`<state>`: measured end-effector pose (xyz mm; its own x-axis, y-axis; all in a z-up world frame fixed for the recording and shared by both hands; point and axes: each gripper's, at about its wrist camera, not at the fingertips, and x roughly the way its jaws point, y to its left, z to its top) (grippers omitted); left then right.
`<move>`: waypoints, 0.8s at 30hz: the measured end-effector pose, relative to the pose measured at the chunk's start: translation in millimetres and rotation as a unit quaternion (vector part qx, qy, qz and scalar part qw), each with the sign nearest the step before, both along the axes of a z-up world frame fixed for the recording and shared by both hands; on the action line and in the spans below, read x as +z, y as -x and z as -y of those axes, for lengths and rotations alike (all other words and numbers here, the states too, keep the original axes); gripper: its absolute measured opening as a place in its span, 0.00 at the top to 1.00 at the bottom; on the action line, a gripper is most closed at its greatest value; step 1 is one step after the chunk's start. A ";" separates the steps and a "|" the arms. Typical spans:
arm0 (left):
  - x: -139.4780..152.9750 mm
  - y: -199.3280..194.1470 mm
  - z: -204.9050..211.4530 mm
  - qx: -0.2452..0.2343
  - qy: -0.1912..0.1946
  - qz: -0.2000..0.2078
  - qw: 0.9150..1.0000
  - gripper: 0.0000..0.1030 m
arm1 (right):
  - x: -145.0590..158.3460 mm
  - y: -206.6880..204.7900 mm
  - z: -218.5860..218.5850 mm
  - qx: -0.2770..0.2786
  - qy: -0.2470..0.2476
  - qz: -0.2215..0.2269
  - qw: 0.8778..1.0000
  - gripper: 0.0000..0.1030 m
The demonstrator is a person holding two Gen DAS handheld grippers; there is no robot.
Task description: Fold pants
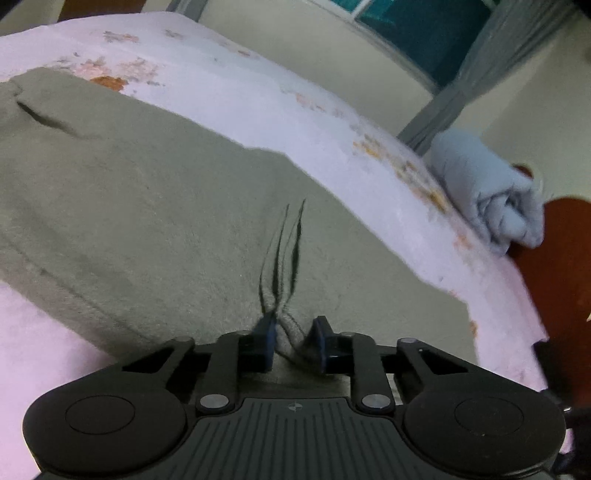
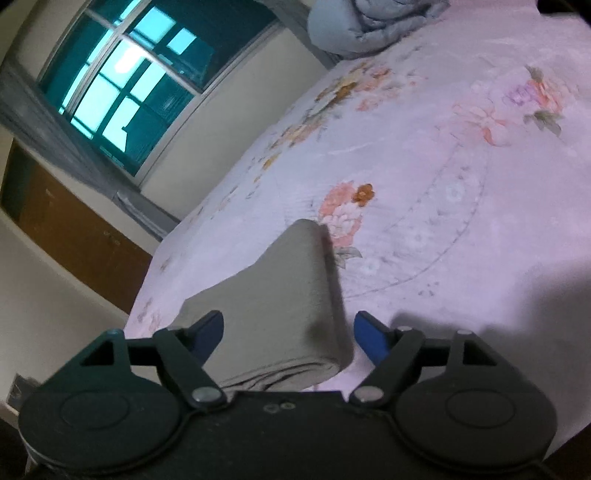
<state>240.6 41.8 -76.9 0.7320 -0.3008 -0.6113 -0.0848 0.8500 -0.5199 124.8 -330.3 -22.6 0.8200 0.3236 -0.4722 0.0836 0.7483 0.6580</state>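
One soft grey-green pants (image 1: pixel 147 192) bundle, floral pink bedsheet (image 2: pixel 443 166)

the left wrist view sits just behind the left claw (image 1: pixel 293 341), low and very near the grey-green pants (image 1: pixel 155 206), looking forward and downward across the floral bed (image 1: pixel 229 92) toward a wall, a window and a rolled blue blanket (image 1: pixel 487 195) at far right. the right wrist view looks from behind the right claw (image 2: pixel 288 338), tilted, close over a folded end of the pants (image 2: pixel 280 295), facing across the bed (image 2: pixel 443 184) to the window (image 2: pixel 125 85) at far left. both views share pants, bed, blanket (image 2: pixel 354 29) and window wall.
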 end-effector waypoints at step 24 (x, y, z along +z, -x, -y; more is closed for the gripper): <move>8.3 13.2 11.3 -0.044 -0.070 0.034 0.996 0.19 | -27.2 -24.3 -26.3 0.053 -0.149 -0.014 0.987 0.50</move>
